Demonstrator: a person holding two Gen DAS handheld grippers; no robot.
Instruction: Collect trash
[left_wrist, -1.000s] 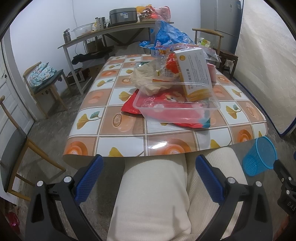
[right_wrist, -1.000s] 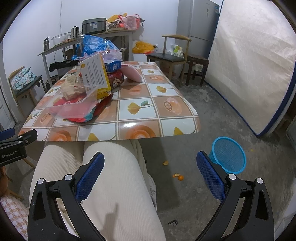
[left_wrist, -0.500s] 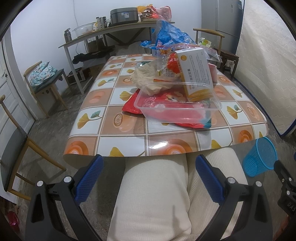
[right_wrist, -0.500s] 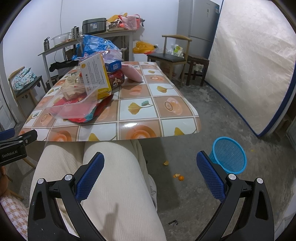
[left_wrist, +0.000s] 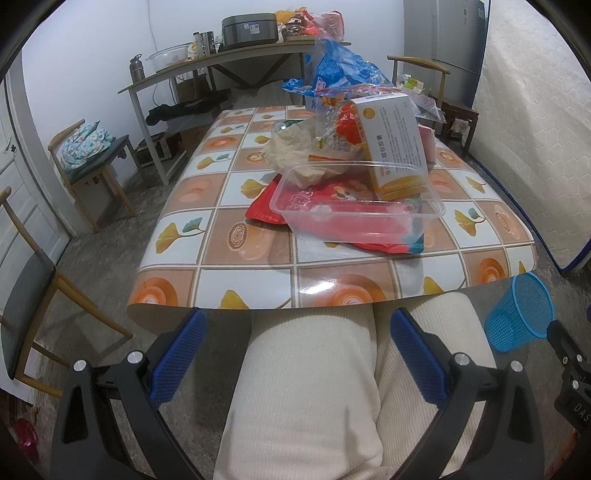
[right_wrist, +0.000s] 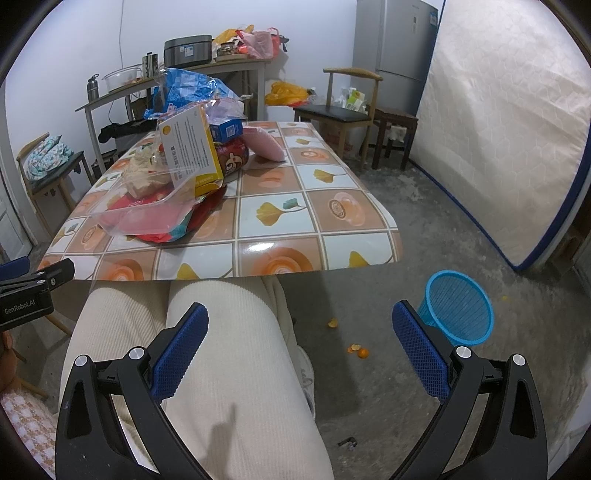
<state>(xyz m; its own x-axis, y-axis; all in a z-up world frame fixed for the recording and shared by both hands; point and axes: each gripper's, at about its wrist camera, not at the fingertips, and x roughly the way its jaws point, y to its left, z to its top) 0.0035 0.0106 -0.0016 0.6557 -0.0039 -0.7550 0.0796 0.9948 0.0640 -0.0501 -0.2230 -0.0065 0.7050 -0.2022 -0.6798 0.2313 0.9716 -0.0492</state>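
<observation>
Nothing has moved: you hold the left gripper (left_wrist: 295, 350) and right gripper (right_wrist: 299, 347) over your lap, fingers spread and empty, trash pile (left_wrist: 354, 177) untouched on the desk (left_wrist: 207, 258).

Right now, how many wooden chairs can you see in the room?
4. One chair near left; a second further back at left, holding a floral bundle; a third with a black seat behind the table; an empty one beside the fridge. Clutter may hide others.

Wrappers and boxes (left_wrist: 369, 166) heaped on table; blue bin (right_wrist: 458, 306) upright — floor.
</observation>
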